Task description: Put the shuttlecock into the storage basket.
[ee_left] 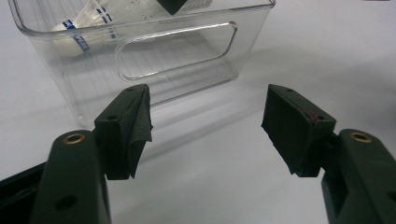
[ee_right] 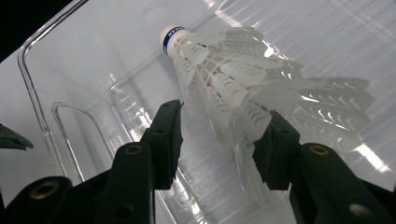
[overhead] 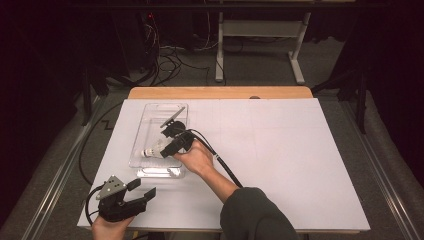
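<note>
From above, the right gripper [overhead: 172, 134] reaches into the clear bin [overhead: 145, 165] near the tabletop's [overhead: 280, 150] left edge, the forearm angled across from the near edge, hand wrapped round the handle. The shuttlecock [overhead: 152, 150] lies inside, cork toward the left wall. The left gripper [overhead: 142, 190] sits back at the near-left corner, parked out of the way, I'd say.

Left gripper view: jaws wide apart, holding nothing, the bin's handle cutout straight ahead.

Right gripper view: jaws parted around the feather skirt, the right one touching it, the left short of it — not yet clamped, shuttlecock [ee_right: 243, 88] resting on the bin floor.
</note>
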Available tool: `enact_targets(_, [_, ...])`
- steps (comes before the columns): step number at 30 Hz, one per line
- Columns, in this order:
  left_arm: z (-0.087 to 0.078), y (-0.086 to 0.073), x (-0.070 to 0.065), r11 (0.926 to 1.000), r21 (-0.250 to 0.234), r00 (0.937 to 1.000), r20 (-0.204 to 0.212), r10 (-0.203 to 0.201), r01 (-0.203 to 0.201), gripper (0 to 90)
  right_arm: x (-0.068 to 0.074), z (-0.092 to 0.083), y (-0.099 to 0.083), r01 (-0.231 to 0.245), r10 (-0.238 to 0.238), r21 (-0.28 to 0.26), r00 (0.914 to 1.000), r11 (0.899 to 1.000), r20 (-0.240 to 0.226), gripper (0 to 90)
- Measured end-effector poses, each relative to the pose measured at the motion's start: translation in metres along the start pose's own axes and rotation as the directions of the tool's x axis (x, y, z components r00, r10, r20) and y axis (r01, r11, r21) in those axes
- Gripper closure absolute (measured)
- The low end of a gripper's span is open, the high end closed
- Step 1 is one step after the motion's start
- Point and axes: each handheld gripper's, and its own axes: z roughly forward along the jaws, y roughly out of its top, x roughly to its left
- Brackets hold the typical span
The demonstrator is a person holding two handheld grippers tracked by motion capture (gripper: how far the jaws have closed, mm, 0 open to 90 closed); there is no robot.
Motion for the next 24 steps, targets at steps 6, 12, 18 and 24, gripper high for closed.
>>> enact_targets(6, [0.000, 0.000, 0.000, 1.0000, 0.002, 1.0000, -0.001, 0.000, 0.000, 33.4, -0.003, -0.007, -0.004, -0.011, 0.011, -0.014, 0.9999, 1.000, 0.002, 61.7])
enact_targets(12, [0.000, 0.000, 0.000, 1.0000, 0.000, 1.0000, 0.000, -0.001, 0.001, 33.4, -0.003, -0.013, -0.006, -0.011, 0.011, -0.020, 0.9998, 1.000, 0.014, 66.2])
enact_targets(18, [0.001, 0.000, 0.000, 1.0000, 0.001, 1.0000, -0.002, 0.000, 0.000, 33.4, -0.004, -0.021, -0.009, -0.014, 0.015, -0.033, 0.9995, 0.999, 0.027, 72.7])
enact_targets(24, [0.001, 0.000, 0.000, 1.0000, 0.001, 1.0000, -0.003, 0.000, 0.000, 33.4, -0.005, -0.025, -0.010, 0.000, 0.001, -0.026, 0.9995, 1.000, 0.032, 86.2])
